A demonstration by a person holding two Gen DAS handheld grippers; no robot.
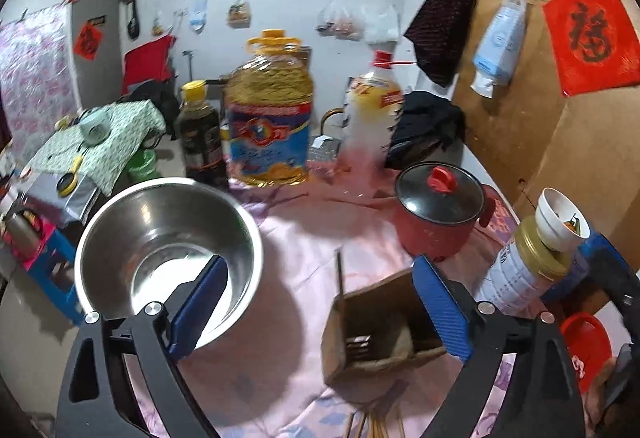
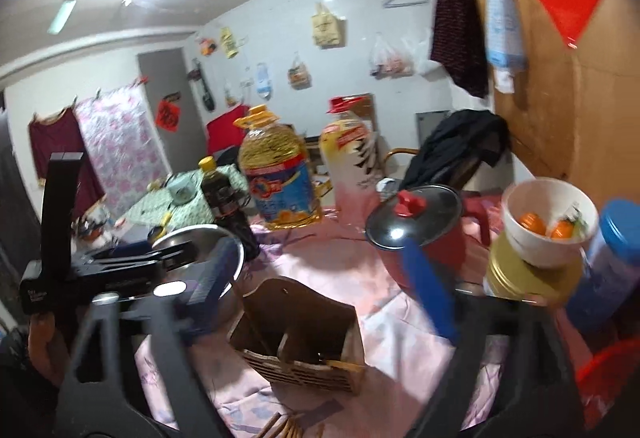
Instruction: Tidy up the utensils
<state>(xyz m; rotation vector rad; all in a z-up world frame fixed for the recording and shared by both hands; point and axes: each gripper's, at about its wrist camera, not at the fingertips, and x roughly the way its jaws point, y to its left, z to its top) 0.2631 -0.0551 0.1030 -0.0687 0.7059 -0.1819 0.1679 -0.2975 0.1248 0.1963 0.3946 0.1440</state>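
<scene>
Chopsticks (image 1: 376, 424) lie just below the brown utensil holder (image 1: 380, 334) — both left gripper (image 1: 324, 306) and right gripper (image 2: 320, 294) spread wide, grasping nothing. Behind the holder, bottle labels blur unreadable; red wall poster (image 1: 592, 33) shows 福.

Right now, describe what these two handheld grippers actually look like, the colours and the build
Both match: the left gripper and right gripper each have matte black angular arms with triangular cut-outs, round silver bolt heads at the joints, and flat blue ribbed fingers. From the right wrist view, the left unit's black body shows an upright black post. A bare hand grips it; no cables visible.
</scene>
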